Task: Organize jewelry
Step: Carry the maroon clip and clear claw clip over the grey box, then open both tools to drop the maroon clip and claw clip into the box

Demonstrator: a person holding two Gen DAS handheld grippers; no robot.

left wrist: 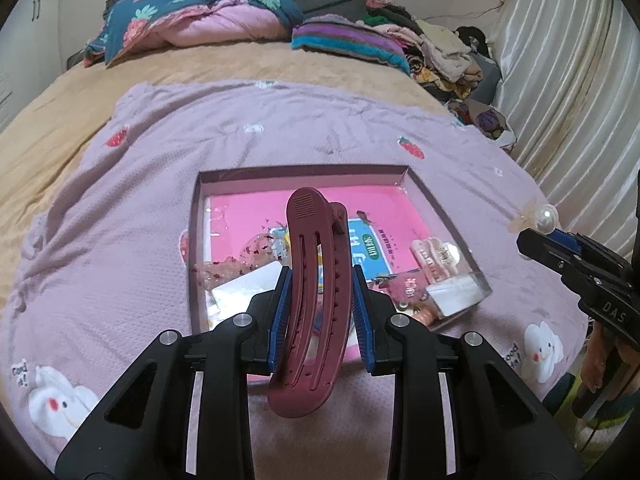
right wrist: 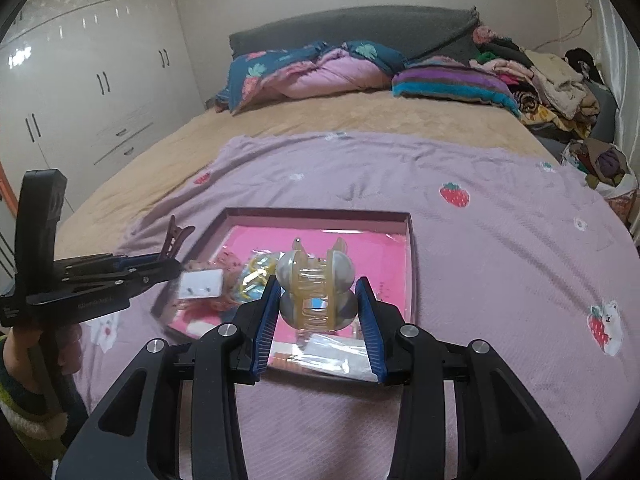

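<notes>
A bed (left wrist: 80, 92) is filling the scene, with a lilac blanket (left wrist: 280, 140) lying spread over its near half and bedding (left wrist: 192, 24) and clothes (left wrist: 440, 48) lying piled at the far end. White wardrobes (right wrist: 80, 80) are standing to the left of the bed, and a pale curtain (left wrist: 568, 92) is hanging to the right.

A shallow tray (left wrist: 304, 171) is sitting on the blanket near the middle, and its pink floor is carrying small items: a white card (left wrist: 244, 286), a clear packet (left wrist: 460, 294), a pale claw clip (left wrist: 434, 254) and other pieces too jumbled to tell apart.

You are holding your left gripper (left wrist: 322, 284) over the near edge of the tray. Its jaws are pinching a long maroon clip (left wrist: 316, 292) across its width, the clip standing lengthwise between the blue pads (left wrist: 282, 312), its far tip over the tray and its near end over the blanket.

You are holding your right gripper (right wrist: 318, 300) just to the right of the left one, also above the near part of the tray. Its jaws are gripping a yellowish pearl clip (right wrist: 316, 284), the blue pads pressing on the rounded pearl halves at either side. In the left wrist view this clip (left wrist: 542, 216) is showing only as a pearl and a translucent tip at the right edge.
</notes>
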